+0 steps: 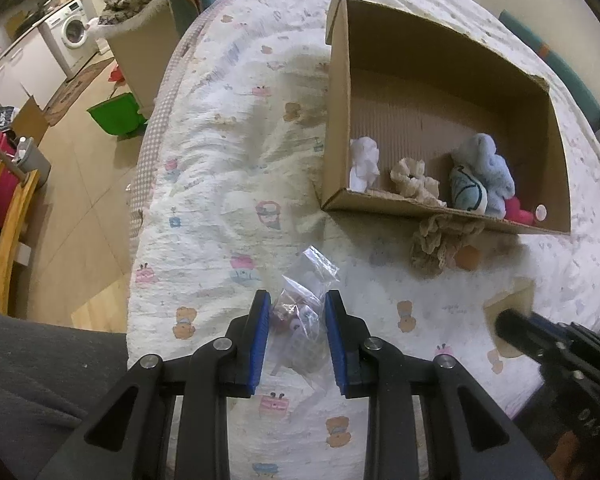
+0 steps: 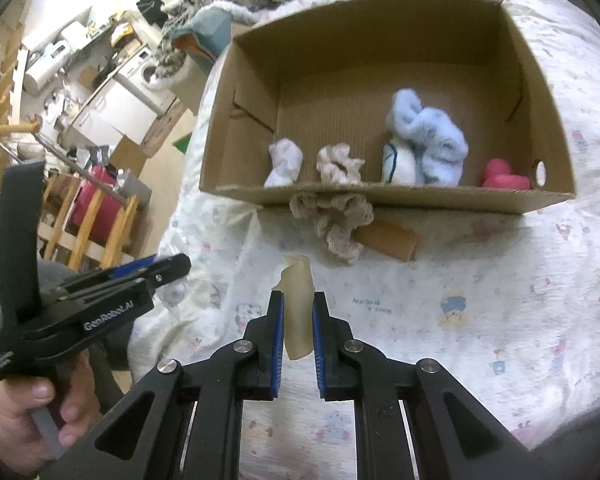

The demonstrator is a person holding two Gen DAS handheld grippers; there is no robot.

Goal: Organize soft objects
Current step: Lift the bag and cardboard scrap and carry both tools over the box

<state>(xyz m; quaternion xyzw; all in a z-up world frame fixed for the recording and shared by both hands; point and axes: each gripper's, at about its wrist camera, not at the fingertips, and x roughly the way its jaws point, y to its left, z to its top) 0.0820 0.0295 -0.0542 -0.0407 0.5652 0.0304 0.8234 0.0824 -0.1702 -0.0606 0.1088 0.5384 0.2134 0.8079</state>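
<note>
Right wrist: tongs (image 2: 297,300) pinch beige piece (image 2: 298,308).

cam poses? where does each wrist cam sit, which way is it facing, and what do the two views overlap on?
Left wrist: sits behind the left gripper, looks forward and down over the bed at a clear plastic bag between its fingers; dark-clothed body at lower left.
Right wrist: sits behind the right gripper, faces the cardboard box; a cream piece sits between its fingers; the hand holding the left gripper shows at left.
Shared: box, blue plush, beige scrunchie outside it, quilt.
</note>
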